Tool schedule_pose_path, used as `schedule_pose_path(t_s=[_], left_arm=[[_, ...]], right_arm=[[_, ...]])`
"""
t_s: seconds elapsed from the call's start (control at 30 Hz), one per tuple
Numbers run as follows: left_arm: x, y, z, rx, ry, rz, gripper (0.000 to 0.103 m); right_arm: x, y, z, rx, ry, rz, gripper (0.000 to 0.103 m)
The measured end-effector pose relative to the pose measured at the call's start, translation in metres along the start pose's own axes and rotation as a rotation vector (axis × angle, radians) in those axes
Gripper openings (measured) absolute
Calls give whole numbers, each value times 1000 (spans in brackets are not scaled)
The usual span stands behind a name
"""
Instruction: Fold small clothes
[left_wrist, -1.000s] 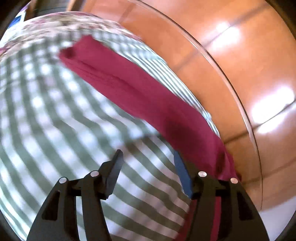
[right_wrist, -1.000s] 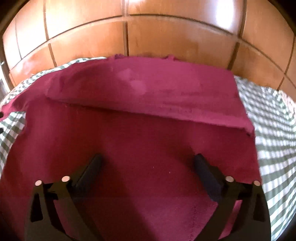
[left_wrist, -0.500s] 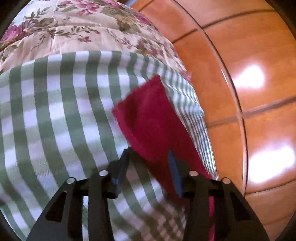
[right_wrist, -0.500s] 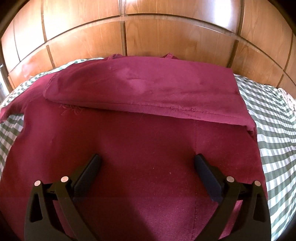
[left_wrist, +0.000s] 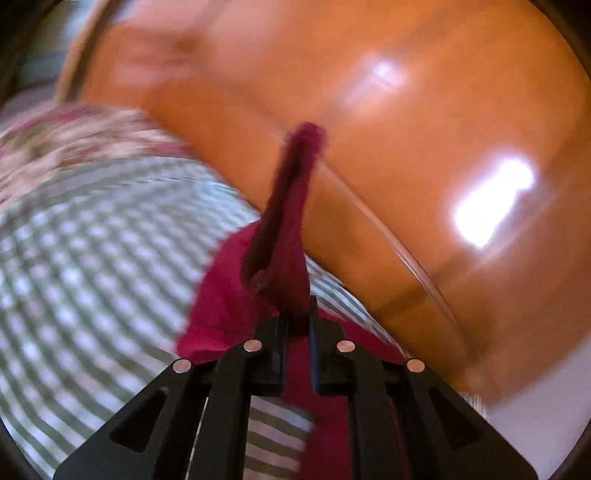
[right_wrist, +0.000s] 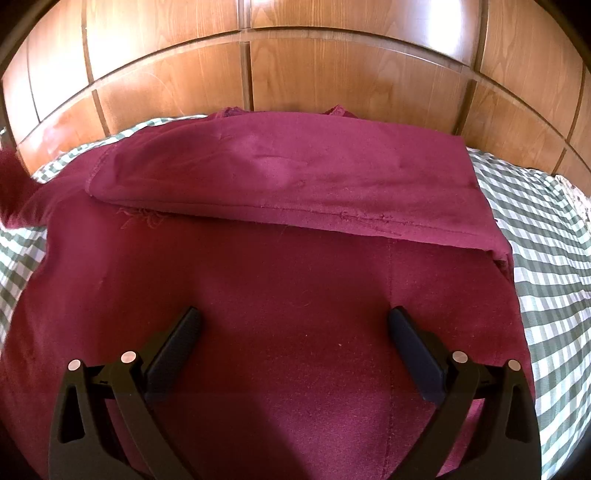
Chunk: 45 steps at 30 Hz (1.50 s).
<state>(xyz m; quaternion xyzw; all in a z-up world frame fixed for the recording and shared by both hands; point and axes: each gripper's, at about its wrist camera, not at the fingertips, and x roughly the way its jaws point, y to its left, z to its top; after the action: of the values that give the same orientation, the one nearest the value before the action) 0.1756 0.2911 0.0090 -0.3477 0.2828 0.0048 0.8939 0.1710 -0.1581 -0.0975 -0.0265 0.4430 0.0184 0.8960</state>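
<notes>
left wrist: the left gripper (left_wrist: 297, 325) was open over the sheet (left_wrist: 92, 258) a second ago; now its jaws are closing, pinched on a corner of the garment (left_wrist: 288, 236), which stands up in front of the headboard (left_wrist: 424, 147). the fold looks about to start.

right wrist: the right gripper (right_wrist: 293, 339) hangs wide open, unmoved, holding nothing, above the garment (right_wrist: 295, 277) lying flat on the bed with its far edge already folded over.

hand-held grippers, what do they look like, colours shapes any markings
Both look alike. The left hand-held gripper and right hand-held gripper have matte black angular frames with cut-out slots, two round silver pins on each side, and flat dark fingers with bluish pads. No cables, markings or sleeves show.
</notes>
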Motion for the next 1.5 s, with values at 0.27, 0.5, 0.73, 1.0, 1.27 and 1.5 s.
schedule_pose_path(t_s=[0.27,0.5,0.73,1.0,1.27,1.5], left_arm=[[60,-114,-124,363,252,-61,35],[50,-97,-172,423,309,-3,47],[43,-53,-187,420,316,69,46],[53,-45,-198,436,298,53,47],[47,-39,-201,431,291,43,47],[49,-42,-201,434,292,51,47]], right_arm=[[-1,-1,-1,10,-7,15,100],[-4,-3,4,19,6,32,96],[-9,34,35,67,55,369,48],[29,123,68,-55,154,408,8],[-99,91,124,-56,-187,467,4],[-126,-19,140,119,-284,324,4]])
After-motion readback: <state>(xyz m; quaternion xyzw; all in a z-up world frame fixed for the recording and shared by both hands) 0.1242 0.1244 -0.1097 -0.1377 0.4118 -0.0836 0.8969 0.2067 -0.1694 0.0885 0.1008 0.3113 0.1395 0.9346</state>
